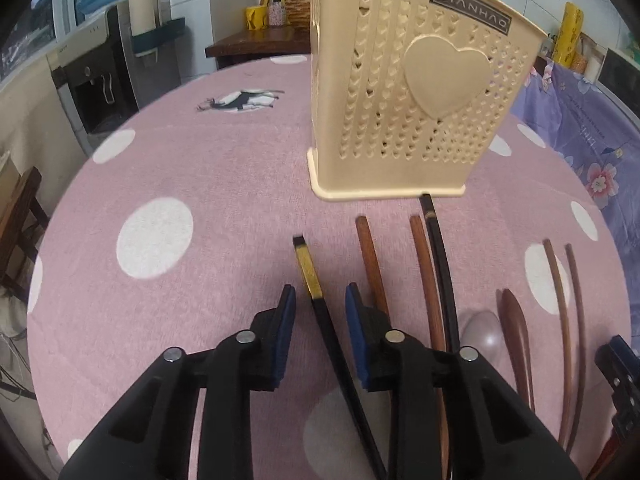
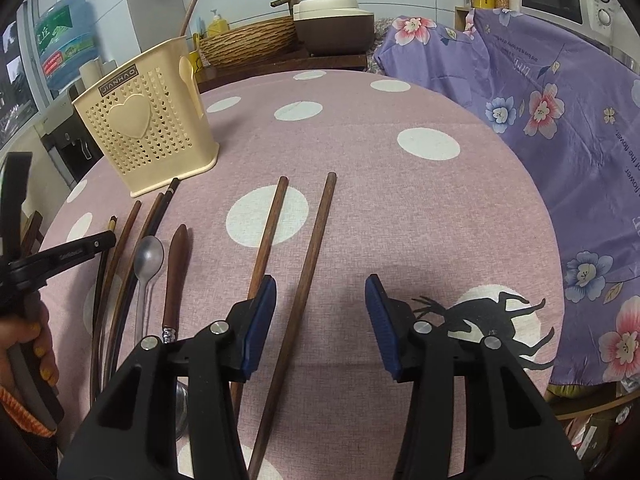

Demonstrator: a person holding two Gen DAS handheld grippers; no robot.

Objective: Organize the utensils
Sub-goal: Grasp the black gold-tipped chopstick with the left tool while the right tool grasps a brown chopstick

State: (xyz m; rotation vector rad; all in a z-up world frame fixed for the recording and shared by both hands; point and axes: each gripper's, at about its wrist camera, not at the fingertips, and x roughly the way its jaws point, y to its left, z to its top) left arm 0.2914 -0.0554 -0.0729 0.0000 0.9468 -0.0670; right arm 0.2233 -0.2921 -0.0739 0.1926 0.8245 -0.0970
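A cream perforated utensil holder (image 1: pixel 412 96) stands on the pink dotted tablecloth (image 1: pixel 200 160), one wooden handle inside it. My left gripper (image 1: pixel 320 300) is open, its jaws either side of a black chopstick with a gold band (image 1: pixel 310 276) lying on the cloth. To its right lie brown chopsticks (image 1: pixel 372 260), a black chopstick (image 1: pixel 440 256), a metal spoon (image 1: pixel 482 336) and a wooden spoon (image 1: pixel 516 328). My right gripper (image 2: pixel 320 292) is open over two brown chopsticks (image 2: pixel 316 232); one lies between the jaws. The holder also shows in the right wrist view (image 2: pixel 148 120).
A purple floral cloth (image 2: pixel 540 92) covers something along the table's right side. A wicker basket (image 2: pixel 248 42) and a rice cooker (image 2: pixel 332 24) sit on a counter behind. A water dispenser (image 1: pixel 100 80) stands left of the table.
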